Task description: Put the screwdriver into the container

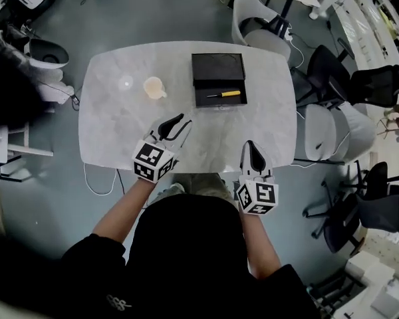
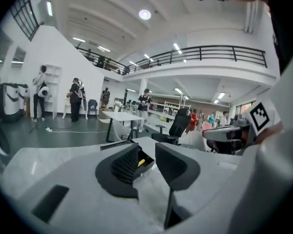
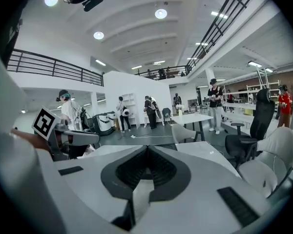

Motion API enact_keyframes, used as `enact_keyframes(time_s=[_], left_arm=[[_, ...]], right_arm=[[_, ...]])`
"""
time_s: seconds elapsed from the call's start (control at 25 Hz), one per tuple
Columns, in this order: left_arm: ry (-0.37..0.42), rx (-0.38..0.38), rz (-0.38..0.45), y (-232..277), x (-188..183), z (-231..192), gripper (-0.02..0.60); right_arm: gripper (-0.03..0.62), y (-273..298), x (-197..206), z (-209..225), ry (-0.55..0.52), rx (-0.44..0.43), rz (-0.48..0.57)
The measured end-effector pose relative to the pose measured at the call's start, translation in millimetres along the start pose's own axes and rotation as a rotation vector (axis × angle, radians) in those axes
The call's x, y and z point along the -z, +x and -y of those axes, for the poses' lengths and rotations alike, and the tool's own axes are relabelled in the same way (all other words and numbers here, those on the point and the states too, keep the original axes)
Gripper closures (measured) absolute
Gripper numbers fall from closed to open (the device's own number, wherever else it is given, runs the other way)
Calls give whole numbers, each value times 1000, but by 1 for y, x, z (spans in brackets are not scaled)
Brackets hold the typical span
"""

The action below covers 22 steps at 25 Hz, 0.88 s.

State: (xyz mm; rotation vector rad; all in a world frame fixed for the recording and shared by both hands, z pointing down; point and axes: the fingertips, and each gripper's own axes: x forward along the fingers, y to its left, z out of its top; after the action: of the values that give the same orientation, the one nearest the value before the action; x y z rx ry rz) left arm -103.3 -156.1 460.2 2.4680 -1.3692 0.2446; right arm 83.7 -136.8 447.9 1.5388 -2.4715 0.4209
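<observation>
A yellow-handled screwdriver point(image 1: 227, 94) lies inside the black open container point(image 1: 219, 79) at the far middle of the white table point(image 1: 113, 121). My left gripper point(image 1: 181, 125) hovers over the table's near part, short of the container, open with nothing between its jaws. The left gripper view shows the container point(image 2: 139, 165) and a bit of the yellow handle point(image 2: 141, 163) through the gap between the jaws. My right gripper point(image 1: 253, 149) rests near the table's front edge with its jaws shut and empty. The right gripper view shows its tips point(image 3: 147, 156) touching.
A cream mug point(image 1: 153, 88) and a clear glass point(image 1: 126, 82) stand on the left part of the table. Office chairs point(image 1: 332, 121) crowd the right side and another chair point(image 1: 259, 26) stands behind the table. People stand far off in the hall.
</observation>
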Motion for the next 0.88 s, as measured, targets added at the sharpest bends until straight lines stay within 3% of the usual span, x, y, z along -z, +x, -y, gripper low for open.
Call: enact_keyframes(time_s=[0.16,0.4,0.68,0.88], left_arm=[[-32,-19,97,-82,-4,13,510],[-22,-147,171,-172,3,22,562],[-51,-231,183,-220,20,32,565],[-86,-230,216,-224,9,31,565]], right_arm=[[582,-31,2,-48,-17,-42,15],[582,-55,-1,-105,-41,-102,42],[582,-74,0,-153,-101,-120,77],[582,-80,-4,-159,-128,-102,74]])
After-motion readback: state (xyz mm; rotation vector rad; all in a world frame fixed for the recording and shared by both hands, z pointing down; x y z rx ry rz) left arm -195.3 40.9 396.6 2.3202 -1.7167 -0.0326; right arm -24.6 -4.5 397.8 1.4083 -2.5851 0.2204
